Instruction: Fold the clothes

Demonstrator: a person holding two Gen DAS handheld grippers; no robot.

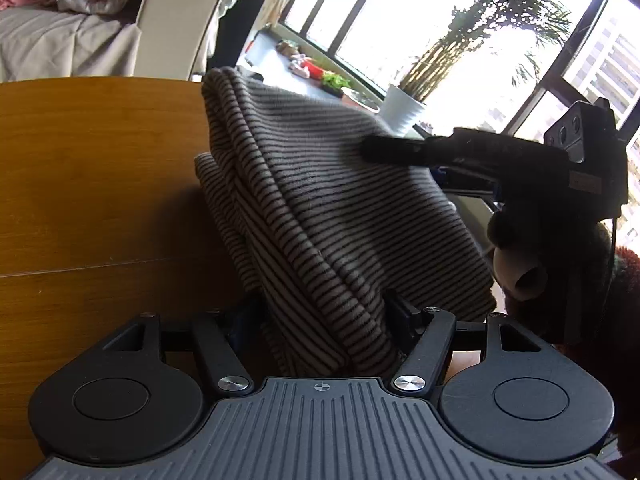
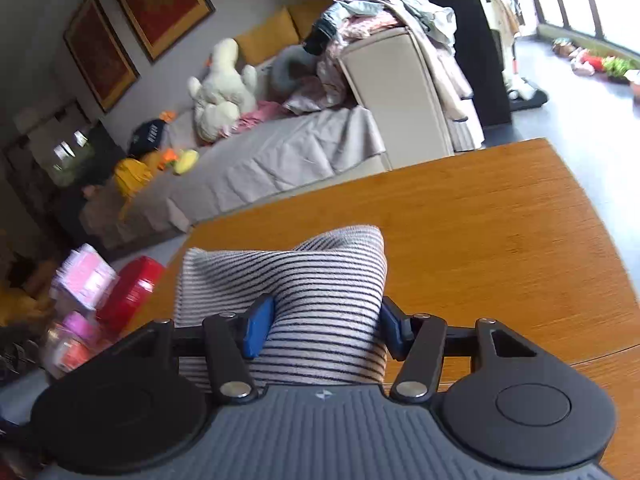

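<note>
A grey striped garment (image 1: 320,200) is bunched in thick folds and held up over the wooden table (image 1: 100,180). My left gripper (image 1: 324,320) is shut on the striped garment; the cloth hides its fingertips. My right gripper (image 2: 324,320) is shut on the striped garment (image 2: 320,280), whose folded end sticks out past the blue pads (image 2: 258,330). In the left wrist view the right gripper (image 1: 520,152) reaches in from the right, with its fingers (image 1: 400,148) against the upper cloth.
The wooden table (image 2: 480,240) spreads right of the right gripper. A grey sofa (image 2: 280,152) with toys and piled clothes stands beyond. Boxes and a red tin (image 2: 128,292) lie low left. A potted plant (image 1: 404,108) stands by the windows.
</note>
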